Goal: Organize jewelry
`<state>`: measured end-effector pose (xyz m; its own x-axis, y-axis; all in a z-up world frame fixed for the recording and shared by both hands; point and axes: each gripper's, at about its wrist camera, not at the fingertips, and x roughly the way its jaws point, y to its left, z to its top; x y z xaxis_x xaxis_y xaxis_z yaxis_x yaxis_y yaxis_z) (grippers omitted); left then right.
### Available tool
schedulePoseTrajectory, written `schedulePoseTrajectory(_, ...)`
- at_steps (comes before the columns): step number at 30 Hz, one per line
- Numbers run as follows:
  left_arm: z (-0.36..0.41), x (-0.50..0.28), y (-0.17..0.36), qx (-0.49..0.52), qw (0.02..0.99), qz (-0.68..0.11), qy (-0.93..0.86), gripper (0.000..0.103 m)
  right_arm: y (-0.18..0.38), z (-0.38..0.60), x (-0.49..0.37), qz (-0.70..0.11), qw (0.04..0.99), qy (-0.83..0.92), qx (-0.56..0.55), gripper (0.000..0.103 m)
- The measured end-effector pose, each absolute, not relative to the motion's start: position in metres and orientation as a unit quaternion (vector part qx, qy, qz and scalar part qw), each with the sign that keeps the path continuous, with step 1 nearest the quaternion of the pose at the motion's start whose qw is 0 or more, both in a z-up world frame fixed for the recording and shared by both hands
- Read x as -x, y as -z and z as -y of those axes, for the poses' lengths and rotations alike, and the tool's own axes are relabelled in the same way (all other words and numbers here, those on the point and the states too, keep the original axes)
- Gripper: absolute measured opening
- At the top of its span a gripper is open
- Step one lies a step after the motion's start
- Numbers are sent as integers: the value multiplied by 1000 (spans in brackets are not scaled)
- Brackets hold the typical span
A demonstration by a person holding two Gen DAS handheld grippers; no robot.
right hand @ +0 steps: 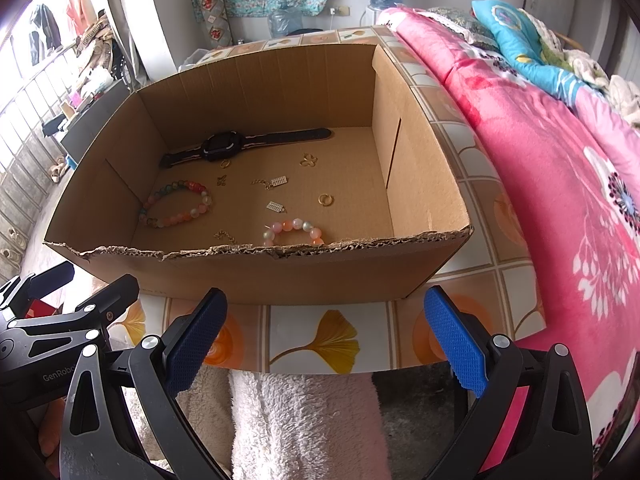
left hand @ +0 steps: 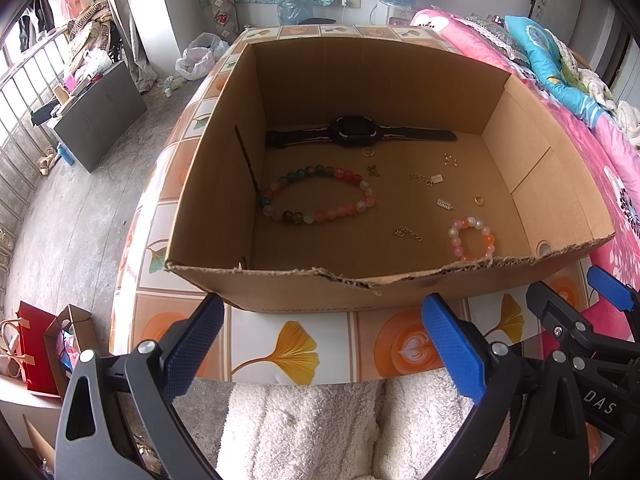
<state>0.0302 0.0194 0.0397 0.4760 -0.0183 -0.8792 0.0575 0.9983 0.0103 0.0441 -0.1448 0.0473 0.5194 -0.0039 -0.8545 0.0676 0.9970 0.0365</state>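
Jewelry lying loose on the floor of an open cardboard box (left hand: 208,184) on the tabletop (left hand: 296,344). Left wrist view: large bead bracelet (left hand: 320,196) sitting near the left wall, watch (left hand: 356,133) lying along the back, left gripper (left hand: 324,344) hovering spread and empty before the box. The beads are likely hard and slippery, so pinching across the strand looks best. Right wrist view: small bead bracelet (right hand: 294,232) resting beside the torn front edge, fine chains (right hand: 224,236) looking light and snag-prone; right gripper (right hand: 326,340) waiting wide apart, carrying nothing.
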Motion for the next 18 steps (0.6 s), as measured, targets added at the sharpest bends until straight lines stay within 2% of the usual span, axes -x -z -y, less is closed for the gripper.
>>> schedulePoseTrajectory(18,-18,-29,-43,-25,863,-504,20,97,-48,144,-45,-489,871,22,-31,95)
